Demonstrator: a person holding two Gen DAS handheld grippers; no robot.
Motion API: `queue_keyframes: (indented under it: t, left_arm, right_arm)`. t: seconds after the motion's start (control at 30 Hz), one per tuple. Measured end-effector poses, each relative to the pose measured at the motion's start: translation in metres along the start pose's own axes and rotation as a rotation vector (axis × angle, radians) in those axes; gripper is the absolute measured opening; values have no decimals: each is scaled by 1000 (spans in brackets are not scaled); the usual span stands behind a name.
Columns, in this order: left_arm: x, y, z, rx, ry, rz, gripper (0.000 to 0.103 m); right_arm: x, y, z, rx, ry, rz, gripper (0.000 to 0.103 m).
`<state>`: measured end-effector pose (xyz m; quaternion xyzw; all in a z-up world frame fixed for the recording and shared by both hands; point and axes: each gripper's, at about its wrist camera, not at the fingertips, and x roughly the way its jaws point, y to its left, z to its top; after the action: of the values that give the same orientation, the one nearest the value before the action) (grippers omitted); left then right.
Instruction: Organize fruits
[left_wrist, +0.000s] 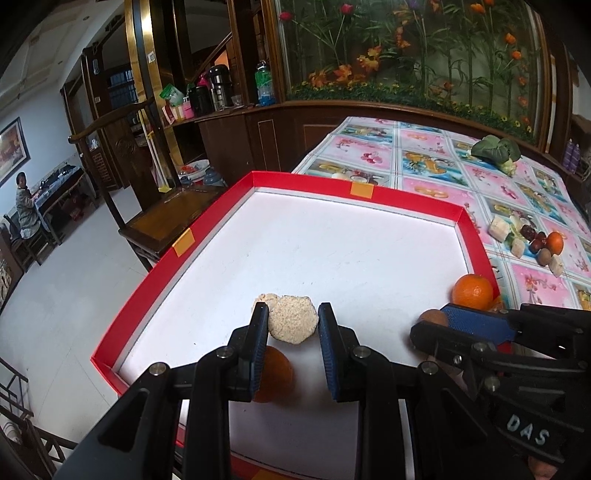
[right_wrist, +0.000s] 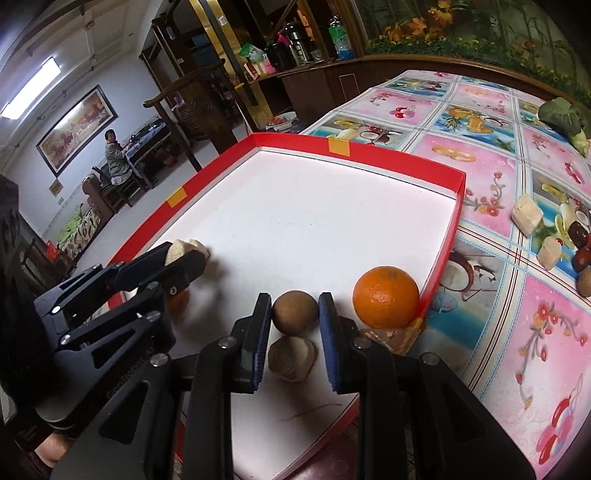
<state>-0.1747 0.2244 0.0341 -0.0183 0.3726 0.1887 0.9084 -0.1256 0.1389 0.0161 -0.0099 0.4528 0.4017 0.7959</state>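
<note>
The left gripper (left_wrist: 290, 314) is nearly closed, pinching a pale crumbly cake (left_wrist: 293, 318). An orange (left_wrist: 275, 373) sits under it in the red box (left_wrist: 221, 210). The right gripper (right_wrist: 295, 304) is nearly closed too, with a brown round fruit (right_wrist: 295, 312) between its pads, and a pale cake (right_wrist: 291, 358) below. A bigger orange (right_wrist: 386, 297) rests in the box's right corner. Farther off, on the flowery tablecloth (right_wrist: 491, 166), lies a pile of snacks and fruits (left_wrist: 532, 240), then a green vegetable (left_wrist: 495, 149).
</note>
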Motion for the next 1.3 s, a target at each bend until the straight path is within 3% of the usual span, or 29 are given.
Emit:
queue_keyframes:
  t: [0.07,0.13,0.23,0.5,0.73,0.97,1.2,1.3]
  left_arm:
    - [1,-1,0,7,0,9,30]
    - [0,-1,0,4,2,8,39]
    - [-4,2,0,-9,-1,11,51]
    - [-16,-3,5,-4,-25,8,62]
    - [-21,-33,10,48,-32,-35,63]
    - [-39,-76,22,127,-61,-138,65]
    - [-43,-126,30,222,-48,-234,69]
    - [-39,-145,31,265,-28,-260,69]
  right_arm:
    - [0,3,-1,-19,4,4,35]
    - [-3,6,-2,-37,-3,7,41]
    - [-14,1,0,-22,-45,24,42]
    - [-53,-40,5,100,-164,42,42]
    - [-96,-108,-10,157,-198,-116,42]
    - [-115,-175,-26,223,-145,-286,43]
    - [-92,-193,-19,205,-50,-354,43]
    - [-92,-191,-15,182,-65,-365,43]
